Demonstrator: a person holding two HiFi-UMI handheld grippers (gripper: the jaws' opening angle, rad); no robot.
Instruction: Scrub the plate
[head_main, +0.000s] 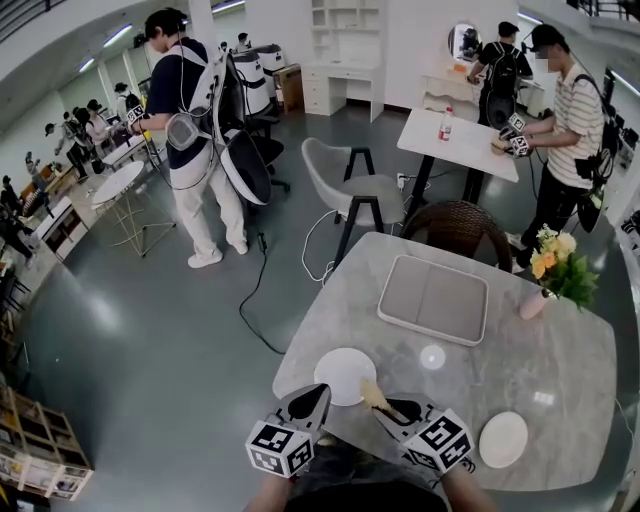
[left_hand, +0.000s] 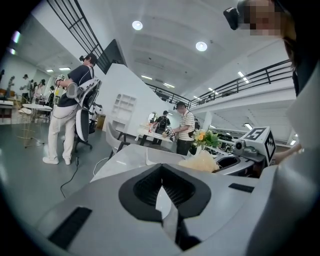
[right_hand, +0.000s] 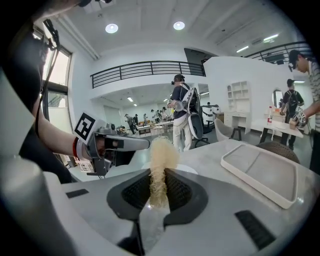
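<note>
Plate (head_main: 345, 375) — rim seemingly pinched in left tool (head_main: 321, 393), brush (head_main: 373, 394) at right edge

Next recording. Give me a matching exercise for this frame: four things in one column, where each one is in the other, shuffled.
1. fibre scrubber
2. grey tray
3. flowers
4. left plate

A. far right of the table, in a vase
B. at the tip of the left gripper
C. between the jaws of the right gripper
D. middle of the table, beyond both grippers

Pairs: 1-C, 2-D, 3-A, 4-B
</note>
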